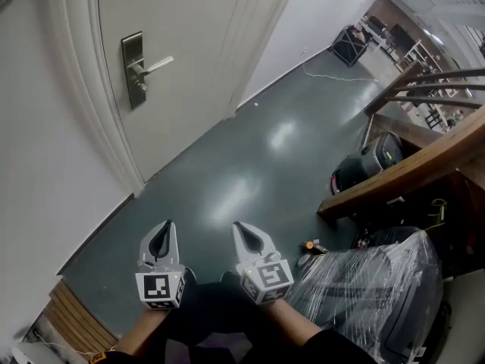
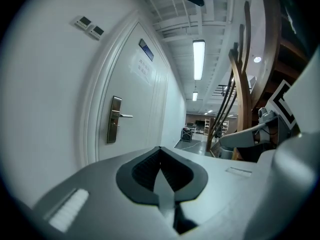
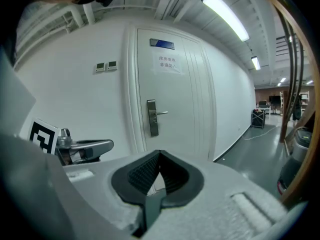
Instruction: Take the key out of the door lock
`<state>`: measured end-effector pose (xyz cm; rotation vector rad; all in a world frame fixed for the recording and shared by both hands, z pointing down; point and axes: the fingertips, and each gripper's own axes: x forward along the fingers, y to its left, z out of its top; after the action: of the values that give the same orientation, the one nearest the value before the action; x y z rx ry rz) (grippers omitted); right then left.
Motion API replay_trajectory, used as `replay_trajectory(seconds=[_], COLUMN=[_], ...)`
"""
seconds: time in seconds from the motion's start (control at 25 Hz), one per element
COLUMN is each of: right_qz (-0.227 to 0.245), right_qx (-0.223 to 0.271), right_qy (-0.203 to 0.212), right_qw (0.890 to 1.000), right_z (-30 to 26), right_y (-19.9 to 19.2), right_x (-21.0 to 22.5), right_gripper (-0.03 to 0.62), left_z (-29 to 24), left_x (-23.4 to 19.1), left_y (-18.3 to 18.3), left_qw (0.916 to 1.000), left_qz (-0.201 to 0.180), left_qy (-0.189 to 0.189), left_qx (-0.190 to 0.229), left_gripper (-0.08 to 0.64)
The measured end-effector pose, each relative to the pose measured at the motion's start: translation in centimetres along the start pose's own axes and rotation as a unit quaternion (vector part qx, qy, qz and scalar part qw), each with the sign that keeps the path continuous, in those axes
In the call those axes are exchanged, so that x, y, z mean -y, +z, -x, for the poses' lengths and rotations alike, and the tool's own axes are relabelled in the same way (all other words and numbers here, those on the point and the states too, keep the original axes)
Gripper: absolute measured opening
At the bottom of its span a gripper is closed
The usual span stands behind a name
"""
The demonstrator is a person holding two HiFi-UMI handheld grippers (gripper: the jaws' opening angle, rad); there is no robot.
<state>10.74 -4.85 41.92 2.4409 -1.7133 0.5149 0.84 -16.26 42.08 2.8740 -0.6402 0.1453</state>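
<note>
Holding the left gripper [image 1: 166, 226] and right gripper [image 1: 239, 227] side by side at the bottom middle of the head view, each with jaws pressed together on nothing, well apart from the door [image 1: 189, 36] at the upper left. Facing the lock [image 1: 133, 68] there, with its handle [image 1: 155, 65] sticking out toward the right. Looking for the key just under that handle, where a small nub is showing, too small to call for sure. Judging it, likely, as a light, stiff, thin metal piece, slippery on its flat faces and prone to binding if pulled askew. Thinking of opening the jaws, pinching the key's flat head across both faces, turning it to the release position if needed, then drawing straight out along the shaft without levering.
</note>
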Motion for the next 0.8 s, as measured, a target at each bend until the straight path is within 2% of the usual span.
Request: replay_trajectory(seconds=[0.16, 0.4, 0.56, 0.8], right_qz=[0.019, 0.016, 0.015, 0.022], right_qx=[0.025, 0.031, 0.021, 0.001], right_qy=[0.033, 0.078, 0.121, 0.185], right_qw=[0.999, 0.996, 0.992, 0.983], right_z=[-3.5, -9.2, -13.8, -21.7], right_y=[2.2, 3.8, 4.6, 6.5], right_x=[-2.0, -2.5, -3.0, -1.9], right_gripper=[-0.008, -0.008, -0.008, -0.008], left_z=[-0.4, -2.1, -3.2, -7.2], left_x=[-3.3, -7.3, -10.6, -14.3], left_y=[0.7, 0.3, 0.8, 1.8], left_qw=[0.9995, 0.9969, 0.9916, 0.9786], left_qz=[-0.002, -0.007, -0.002, 0.002], left_qy=[0.030, 0.077, 0.128, 0.205], left_qx=[0.008, 0.016, 0.019, 0.016], left_gripper=[0.015, 0.015, 0.015, 0.015])
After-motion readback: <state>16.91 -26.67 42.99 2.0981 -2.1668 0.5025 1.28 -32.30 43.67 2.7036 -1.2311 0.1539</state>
